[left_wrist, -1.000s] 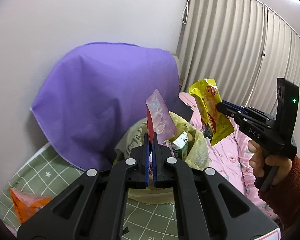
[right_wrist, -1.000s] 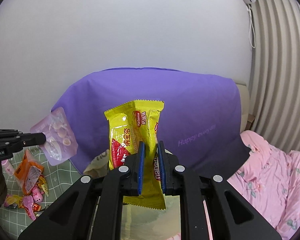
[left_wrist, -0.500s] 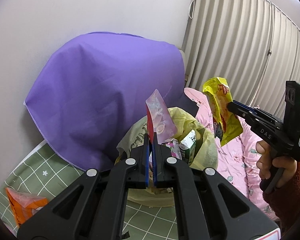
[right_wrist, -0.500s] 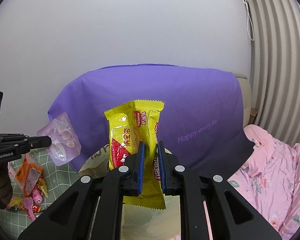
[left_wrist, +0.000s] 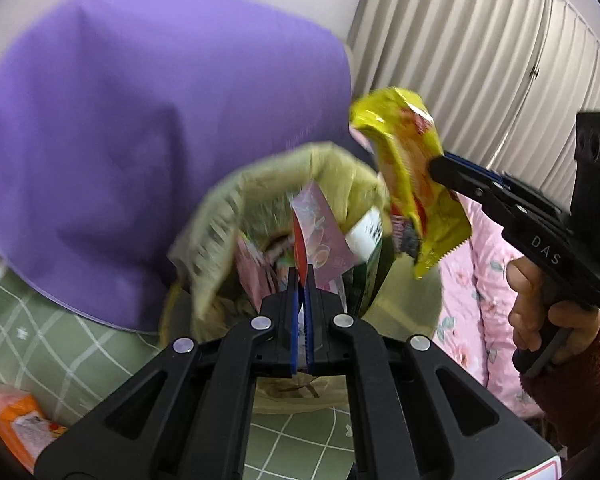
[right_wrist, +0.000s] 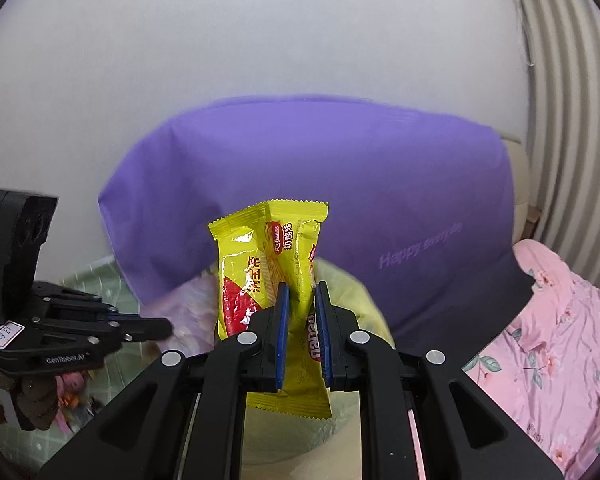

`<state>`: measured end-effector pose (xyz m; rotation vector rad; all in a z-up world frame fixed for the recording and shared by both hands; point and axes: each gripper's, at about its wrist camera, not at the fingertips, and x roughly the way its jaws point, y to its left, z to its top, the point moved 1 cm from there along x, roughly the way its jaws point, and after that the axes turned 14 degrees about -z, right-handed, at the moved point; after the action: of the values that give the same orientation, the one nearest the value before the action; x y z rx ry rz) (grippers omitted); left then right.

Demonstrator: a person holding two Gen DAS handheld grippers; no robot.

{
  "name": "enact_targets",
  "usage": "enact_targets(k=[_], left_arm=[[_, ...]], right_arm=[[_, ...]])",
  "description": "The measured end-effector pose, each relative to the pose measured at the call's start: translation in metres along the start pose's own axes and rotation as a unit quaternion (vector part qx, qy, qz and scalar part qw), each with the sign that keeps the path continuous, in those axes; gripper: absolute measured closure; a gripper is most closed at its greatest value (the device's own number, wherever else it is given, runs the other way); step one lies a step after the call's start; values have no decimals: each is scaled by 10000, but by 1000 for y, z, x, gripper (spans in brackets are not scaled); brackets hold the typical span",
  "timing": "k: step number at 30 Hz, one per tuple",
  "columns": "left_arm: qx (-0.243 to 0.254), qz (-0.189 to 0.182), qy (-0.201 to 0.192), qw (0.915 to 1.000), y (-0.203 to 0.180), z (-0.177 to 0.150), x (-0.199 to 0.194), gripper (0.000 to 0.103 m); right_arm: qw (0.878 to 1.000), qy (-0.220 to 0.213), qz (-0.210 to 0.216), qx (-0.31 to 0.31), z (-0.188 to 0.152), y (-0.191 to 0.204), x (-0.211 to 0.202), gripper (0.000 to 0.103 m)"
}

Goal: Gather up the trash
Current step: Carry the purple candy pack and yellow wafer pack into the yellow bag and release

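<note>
A: Where was the trash at that moment?

B: The pink wrapper (left_wrist: 320, 236) stood at the centre of the left wrist frame, pinched by its lower edge in the left gripper (left_wrist: 301, 280), whose blue pads were closed on it. It sat right over the mouth of the trash bag (left_wrist: 236, 208), a yellowish liner that looked blurred.

A: And the other piece?

B: The yellow snack packet (right_wrist: 272, 276) was clamped upright in the right gripper (right_wrist: 302, 300), in the middle of the right wrist frame. From the left wrist view the same packet hung at the upper right of the bag's rim, just beside it, with a hand (left_wrist: 536, 308) in a dark red sleeve on the handle.

A: Anything already in the bag?

B: A white and green carton (left_wrist: 366, 236) and some pinkish wrappers, too smeared to name.

A: Around it?

B: A purple cloth (right_wrist: 380, 184) behind, a pink floral blanket (right_wrist: 560, 340) at the right, a green checked sheet (left_wrist: 60, 344) at the lower left, and an orange packet (left_wrist: 20, 420) lying on it in the corner.
</note>
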<state>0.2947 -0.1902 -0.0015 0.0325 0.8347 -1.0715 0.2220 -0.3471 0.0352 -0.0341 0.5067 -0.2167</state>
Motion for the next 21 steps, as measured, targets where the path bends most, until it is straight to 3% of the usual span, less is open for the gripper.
enact_targets(k=[4,9,19,21], left_arm=[[40,76,283,9996,3,-1,28,100],[-43,185,398,9990,10,-1,43,100],[-144,107,342,9993,9,-2,35,100],[-178,49,285,9994,10,-4,28,90]], right_arm=[[9983,524,59,-265,-18,8,37,89],[9954,843,38,-449,-33,12,56,89],[9960,812,95,-355,-35,4,49,89],[9965,766,107,-328,-35,4,45,88]])
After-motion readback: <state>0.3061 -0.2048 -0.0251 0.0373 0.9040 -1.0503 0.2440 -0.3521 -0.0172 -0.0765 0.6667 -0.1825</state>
